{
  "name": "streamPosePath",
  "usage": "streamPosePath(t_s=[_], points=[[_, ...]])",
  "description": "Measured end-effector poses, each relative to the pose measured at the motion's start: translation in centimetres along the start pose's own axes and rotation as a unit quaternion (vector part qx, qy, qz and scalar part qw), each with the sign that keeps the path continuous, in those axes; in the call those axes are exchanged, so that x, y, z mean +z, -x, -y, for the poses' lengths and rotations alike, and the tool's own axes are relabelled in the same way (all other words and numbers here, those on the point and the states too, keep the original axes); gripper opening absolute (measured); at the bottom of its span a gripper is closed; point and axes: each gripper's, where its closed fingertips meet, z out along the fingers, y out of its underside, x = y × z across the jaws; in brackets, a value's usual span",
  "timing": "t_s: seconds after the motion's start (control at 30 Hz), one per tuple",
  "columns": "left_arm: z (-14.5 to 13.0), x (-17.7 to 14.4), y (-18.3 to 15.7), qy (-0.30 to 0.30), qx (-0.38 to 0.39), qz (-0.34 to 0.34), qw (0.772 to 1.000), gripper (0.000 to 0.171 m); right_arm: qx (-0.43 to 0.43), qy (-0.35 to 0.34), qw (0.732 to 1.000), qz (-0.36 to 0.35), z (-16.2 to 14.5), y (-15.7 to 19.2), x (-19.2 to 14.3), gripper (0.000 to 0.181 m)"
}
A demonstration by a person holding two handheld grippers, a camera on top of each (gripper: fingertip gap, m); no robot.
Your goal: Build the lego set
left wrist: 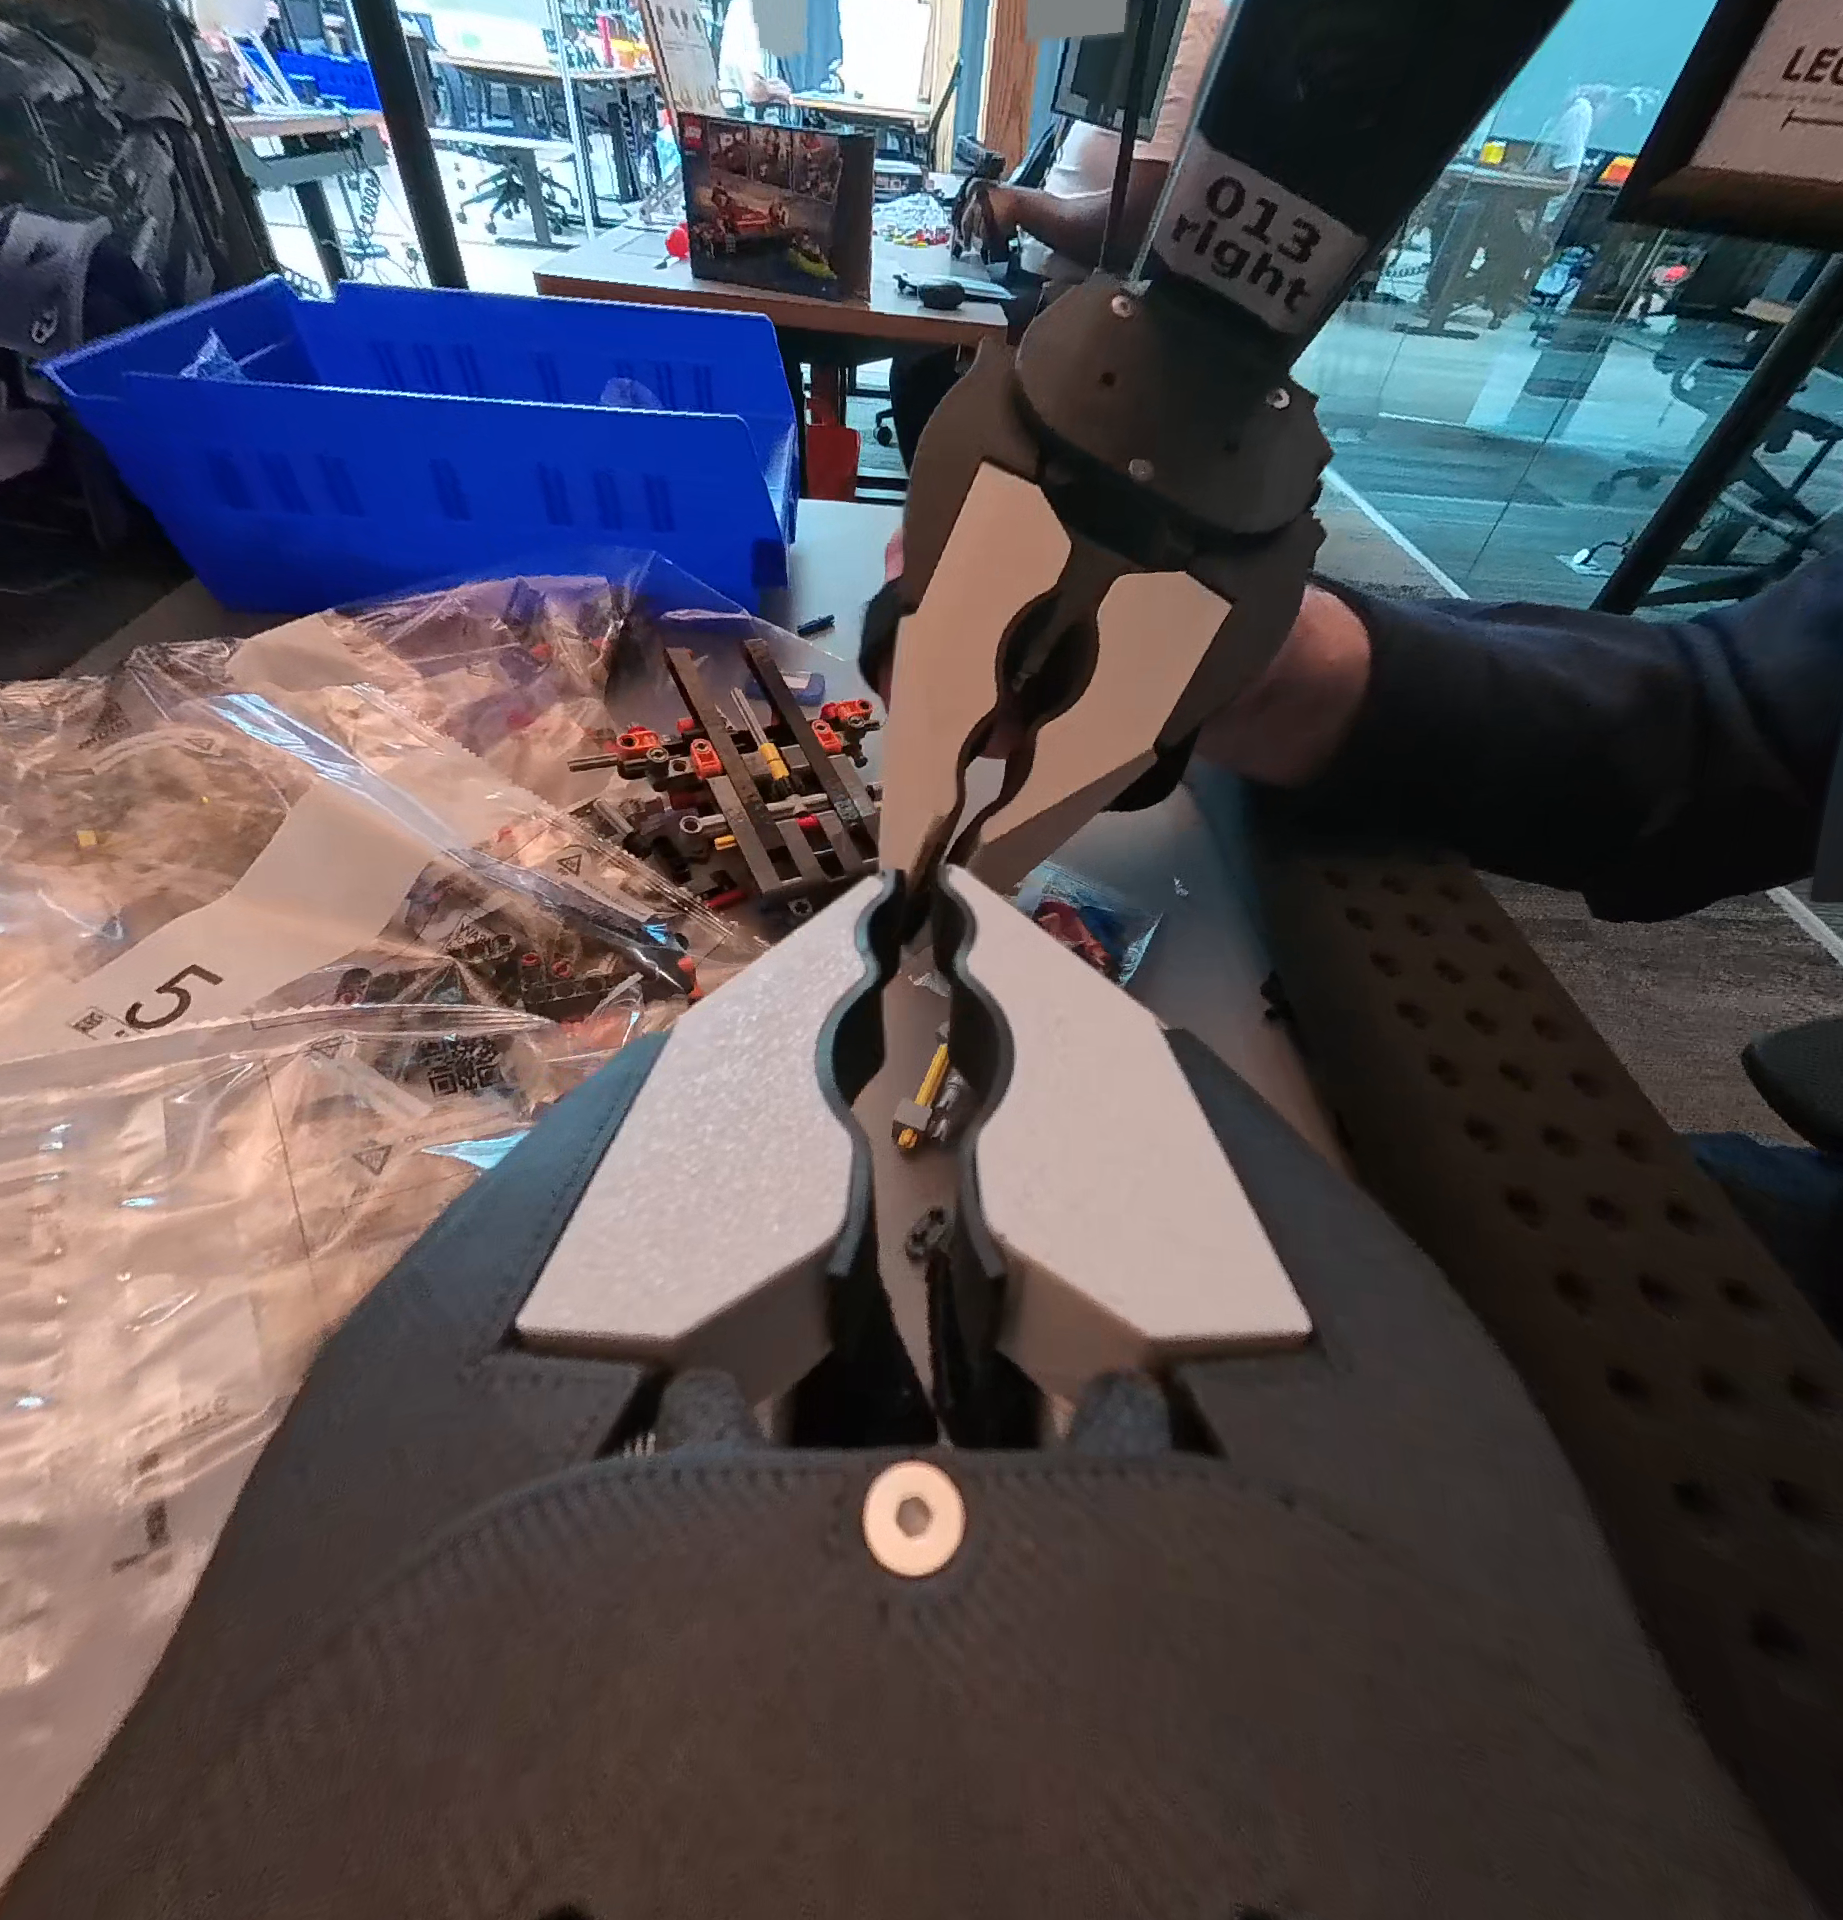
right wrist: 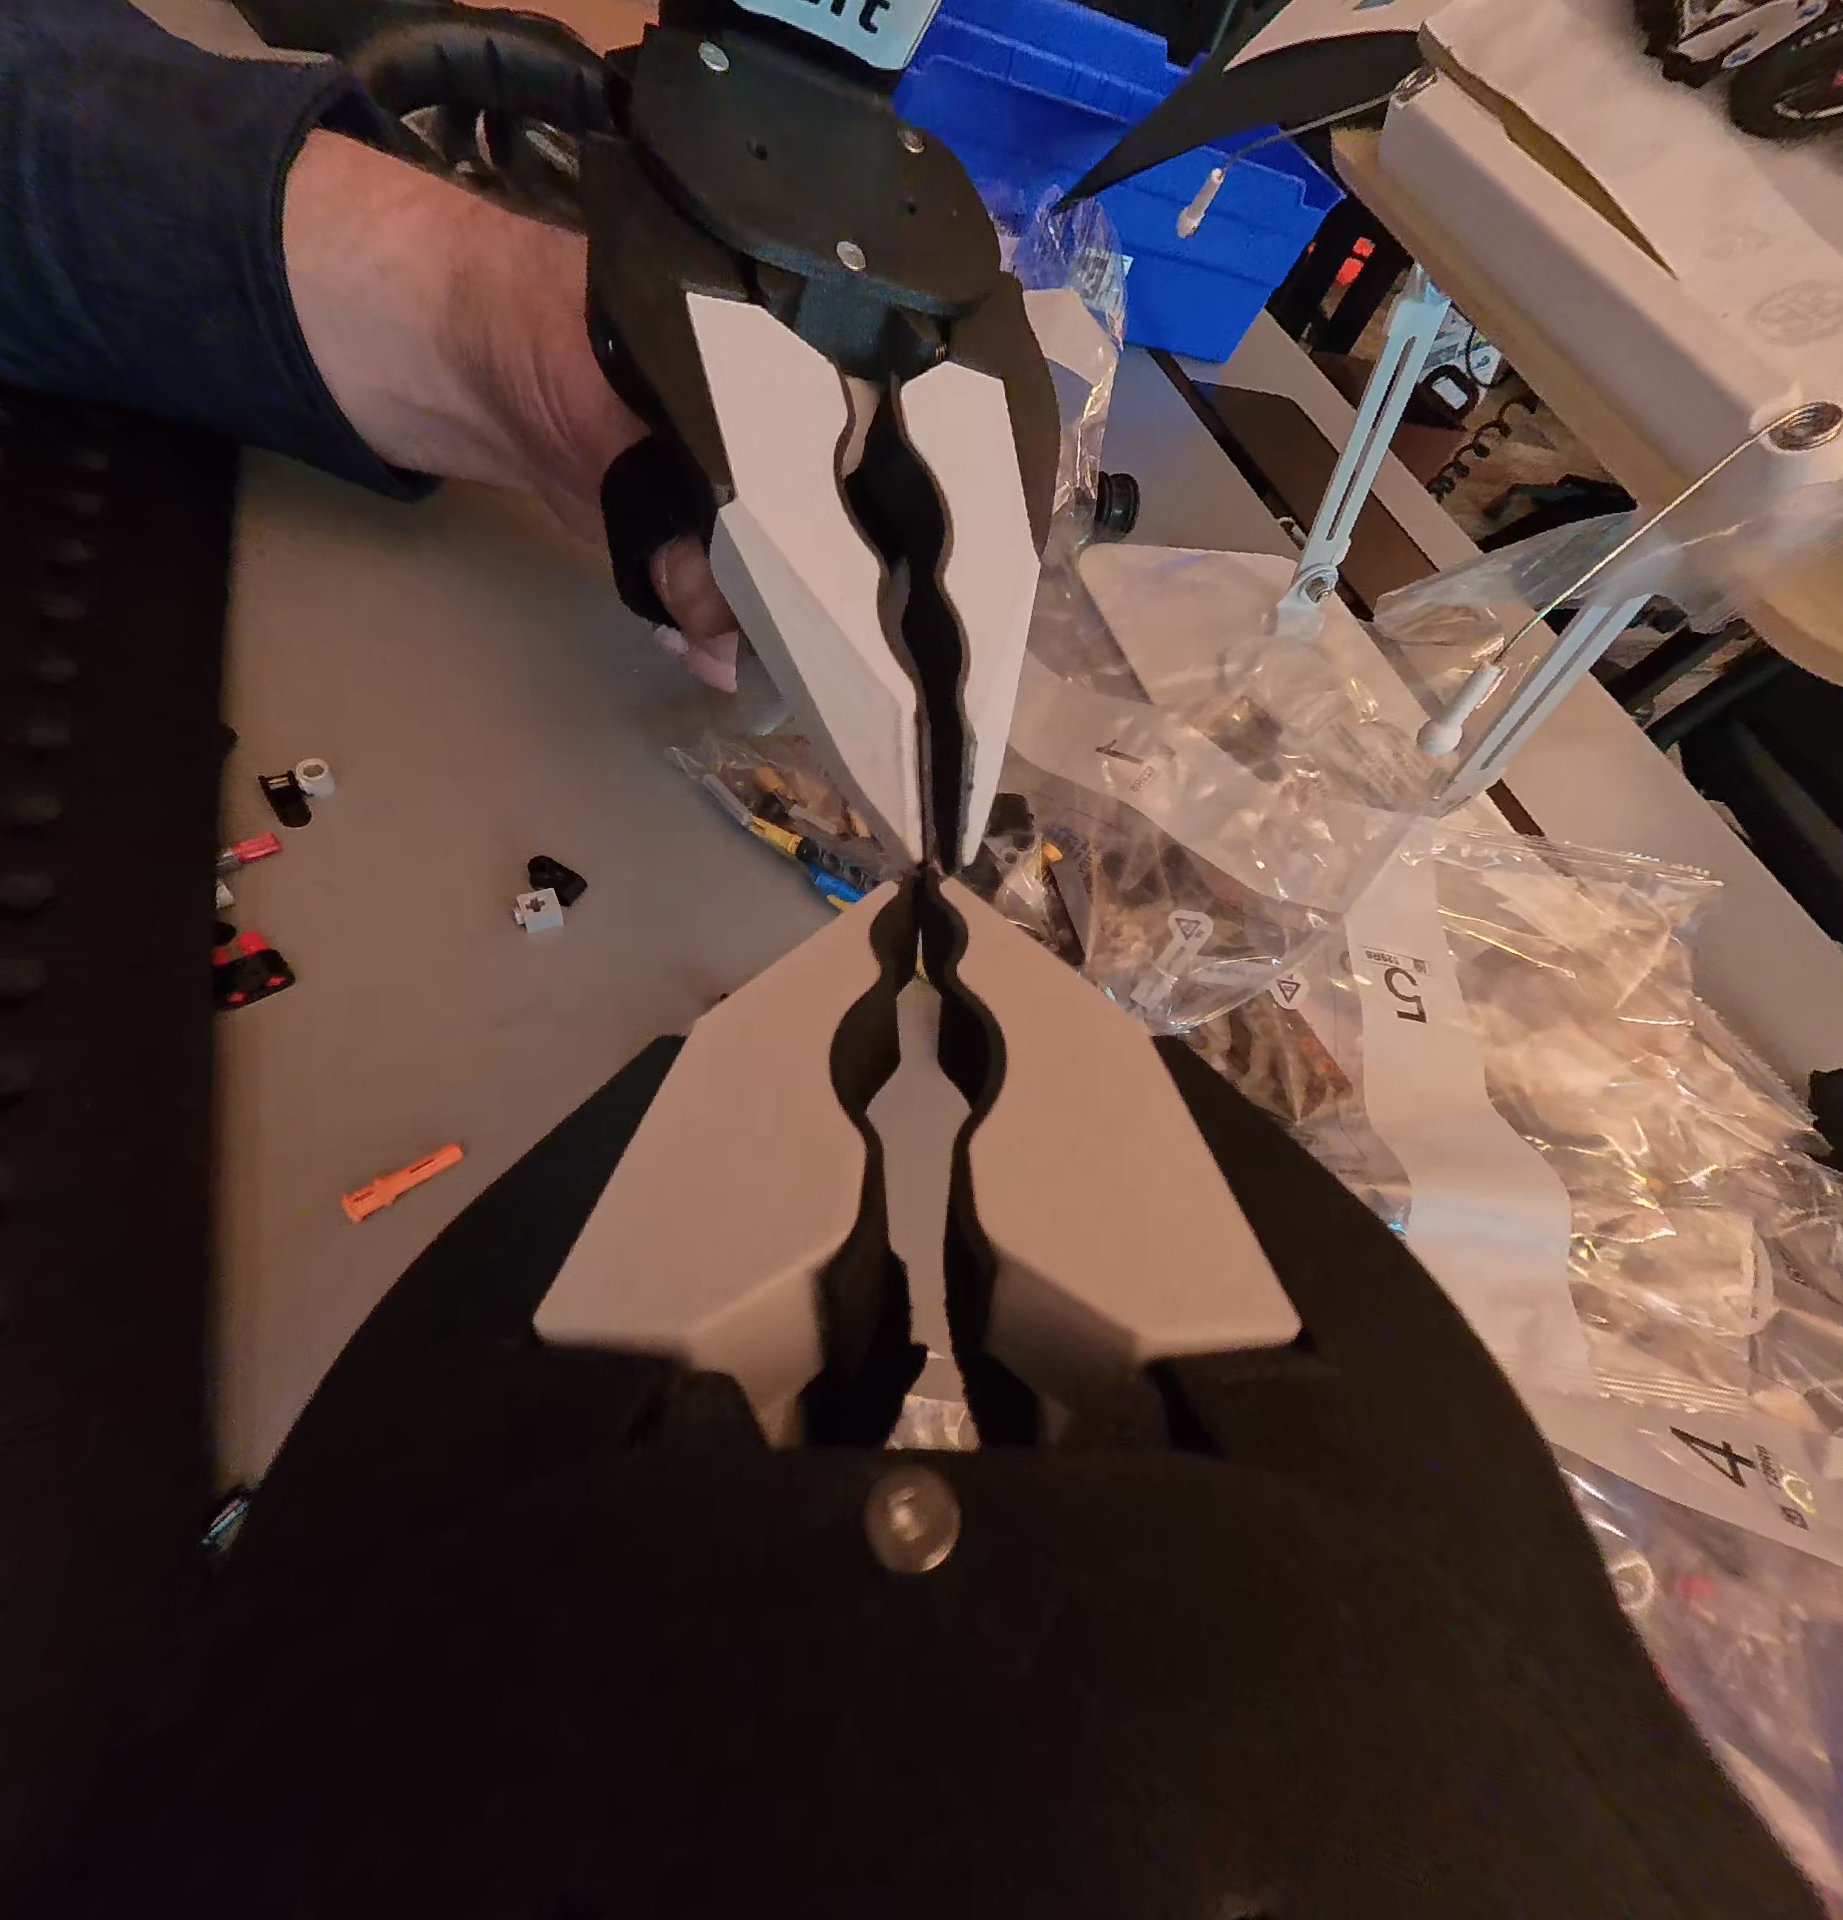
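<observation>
The small dark piece point(left wrist: 922, 902) sits pinched at the very point where my two tongs meet tip to tip, above the grey table point(right wrist: 501, 1049); it is too small and hidden to name. My left gripper point(left wrist: 922, 914) and right gripper point(right wrist: 922, 914) both look closed on it. To join or pass it cleanly I judge I should keep both tips in line, press straight, and loosen only one side. The half-built frame point(left wrist: 766, 800) lies just beyond, beside the clear bags point(left wrist: 273, 831), with loose pieces point(right wrist: 548, 899) and the blue bin point(left wrist: 429, 447) farther out.
</observation>
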Motion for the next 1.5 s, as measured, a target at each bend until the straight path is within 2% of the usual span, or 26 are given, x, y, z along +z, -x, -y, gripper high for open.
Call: streamPosePath(t_s=[0.2, 0.3, 0.47, 0.53, 0.6, 0.67, 0.8, 0.9, 1.07, 1.37, 1.5], points=[[-0.4, -0.3, 0.7, 0.006, -0.007, 0.009, 1.0, 0.0, 0.022, 0.001, 1.0, -0.014, -0.4, -0.9, -0.2, 0.0], [-0.7, -0.7, 2.0, 0.021, -0.01, 0.044, 0.999, 0.0, 0.06, -0.005, 0.998, 0.01, -0.7, -1.0, 0.2, 0.0], [-4.4, -1.1, 3.8, 0.152, 0.064, 0.112, 0.98, 0.009, 0.044, 0.041, 0.998, 0.026, -2.2, -0.9, 1.9, 0.006], [-5.4, -1.0, 4.1, 0.178, 0.077, 0.122, 0.973, 0.01, 0.051, 0.053, 0.996, 0.046, -2.8, -0.7, 2.4, 0.01], [-5.8, -0.7, 3.9, 0.186, 0.072, 0.112, 0.973, 0.01, 0.081, 0.081, 0.989, 0.091, -4.0, 0.1, 3.0, 0.016], [-6.2, -0.7, 4.2, 0.194, 0.069, 0.117, 0.972, 0.01, 0.082, 0.112, 0.985, 0.104, -5.2, 0.5, 3.5, 0.022], [-7.1, -0.4, 4.3, 0.208, 0.059, 0.112, 0.97, 0.011, 0.06, 0.157, 0.981, 0.102, -6.9, 0.2, 4.1, 0.021], [-7.6, -0.4, 4.3, 0.223, 0.065, 0.113, 0.966, 0.012, 0.069, 0.173, 0.974, 0.132, -7.8, 0.4, 3.9, 0.012], [-8.0, -0.2, 4.1, 0.227, 0.062, 0.103, 0.966, 0.013, 0.047, 0.182, 0.973, 0.133, -7.9, 0.4, 4.3, 0.002], [-8.8, 0.3, 3.7, 0.251, 0.074, 0.096, 0.96, 0.012, 0.01, 0.193, 0.973, 0.13, -7.9, -0.6, 4.6, 0.017], [-9.1, 0.3, 3.7, 0.257, 0.076, 0.094, 0.959, 0.013, -0.003, 0.192, 0.971, 0.146, -7.8, -0.3, 5.0, 0.011]])
